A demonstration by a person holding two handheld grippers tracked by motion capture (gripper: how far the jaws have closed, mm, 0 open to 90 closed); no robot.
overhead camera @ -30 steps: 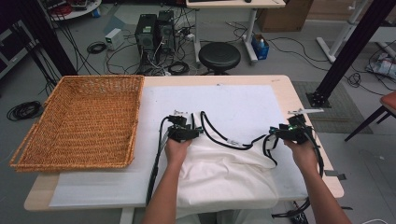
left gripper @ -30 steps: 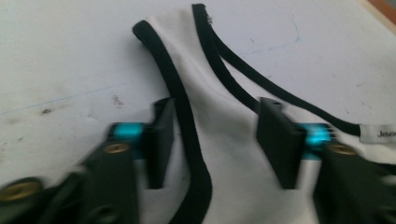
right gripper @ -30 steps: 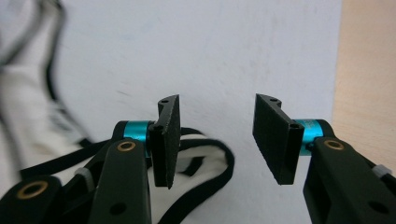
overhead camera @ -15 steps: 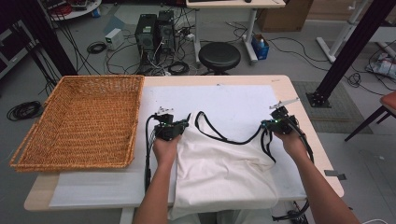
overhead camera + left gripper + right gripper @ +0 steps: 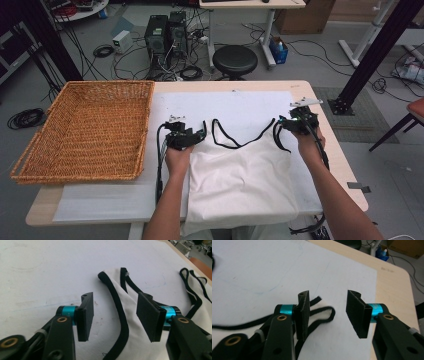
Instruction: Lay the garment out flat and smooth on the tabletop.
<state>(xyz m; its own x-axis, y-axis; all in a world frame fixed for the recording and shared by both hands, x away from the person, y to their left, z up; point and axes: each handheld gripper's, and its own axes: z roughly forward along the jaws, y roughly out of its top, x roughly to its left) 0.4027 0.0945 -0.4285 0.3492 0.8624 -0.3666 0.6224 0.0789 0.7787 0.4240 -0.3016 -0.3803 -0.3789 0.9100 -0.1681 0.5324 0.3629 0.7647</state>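
Observation:
A white sleeveless top (image 5: pixel 240 175) with black trim lies flat on the white mat (image 5: pixel 240 102), its hem hanging over the table's near edge. My left gripper (image 5: pixel 186 133) stands at its left shoulder. Its jaws have just been opening, and the black-edged strap (image 5: pixel 117 305) lies loose on the mat between them (image 5: pixel 116 295), untouched by the pads. My right gripper (image 5: pixel 298 120) is at the right shoulder. Its jaws have also just been opening (image 5: pixel 328 293). The black strap loop (image 5: pixel 325 312) rests on the mat beside and below the left jaw, with no pad pressing on it.
A large wicker basket (image 5: pixel 30 150) stands on the left part of the table. Bare wood (image 5: pixel 332 150) runs along the right edge. Beyond the far edge are a black stool (image 5: pixel 235 57), computer towers and cables on the floor.
Both hands shifted a little left and away from the person, drawing the bunched top out flat. Both grippers closed on the shoulders, then opened and let the straps go.

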